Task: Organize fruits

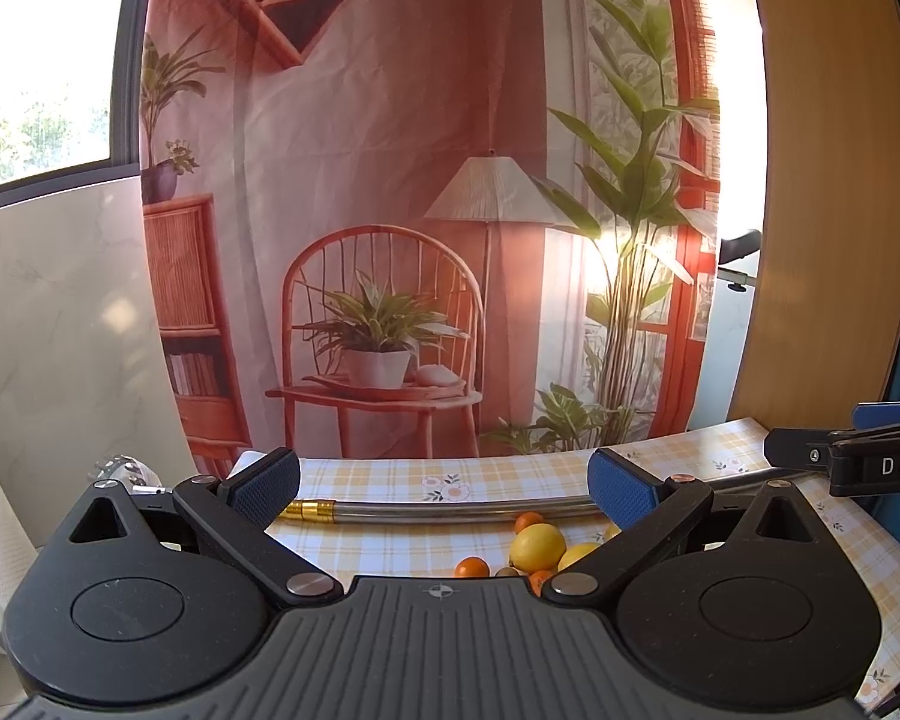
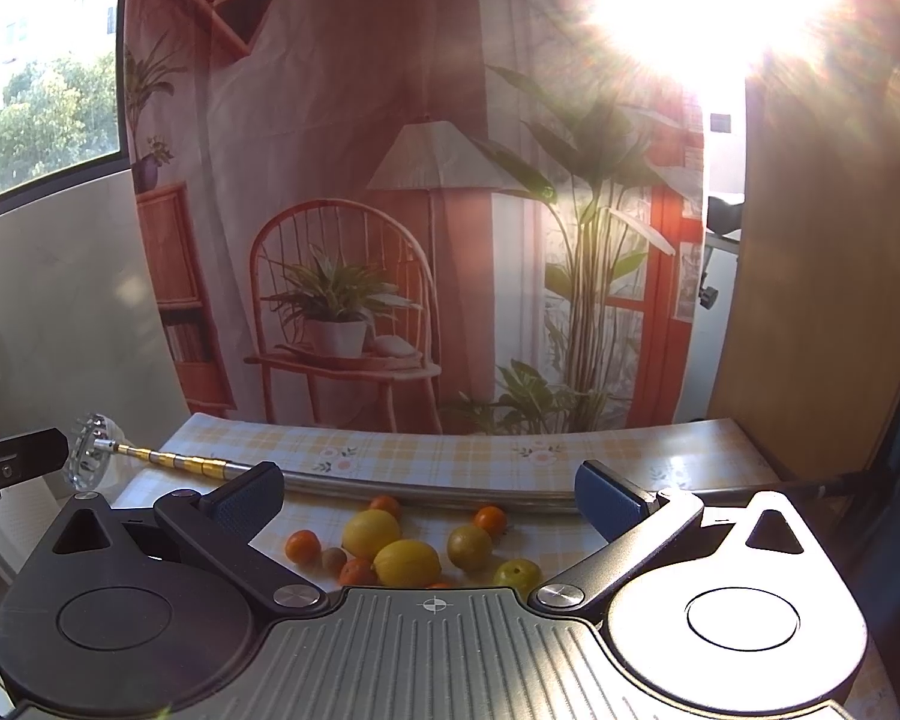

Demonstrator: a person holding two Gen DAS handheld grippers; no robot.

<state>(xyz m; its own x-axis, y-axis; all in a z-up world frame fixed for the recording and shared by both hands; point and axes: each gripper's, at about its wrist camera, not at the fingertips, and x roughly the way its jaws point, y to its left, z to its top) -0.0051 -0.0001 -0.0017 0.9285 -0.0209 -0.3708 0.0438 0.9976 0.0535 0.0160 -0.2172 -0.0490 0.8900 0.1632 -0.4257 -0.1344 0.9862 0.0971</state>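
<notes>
A loose heap of fruit lies on the yellow checked tablecloth (image 2: 450,450). In the right wrist view I see two lemons (image 2: 371,533) (image 2: 406,563), a greenish-yellow fruit (image 2: 469,546), a small green one (image 2: 517,573), several small oranges (image 2: 303,545) and a brown kiwi (image 2: 333,559). The left wrist view shows a lemon (image 1: 537,546), an orange (image 1: 471,567) and other fruit partly hidden by the gripper body. My left gripper (image 1: 444,489) and my right gripper (image 2: 429,501) both stand open and empty above the heap.
A long metal rod (image 2: 426,489) with a gold section and a glass knob (image 2: 90,450) lies across the table behind the fruit. A printed backdrop (image 2: 390,210) hangs at the far edge. A wooden panel (image 2: 822,300) stands right. The other gripper (image 1: 858,456) shows at the right of the left wrist view.
</notes>
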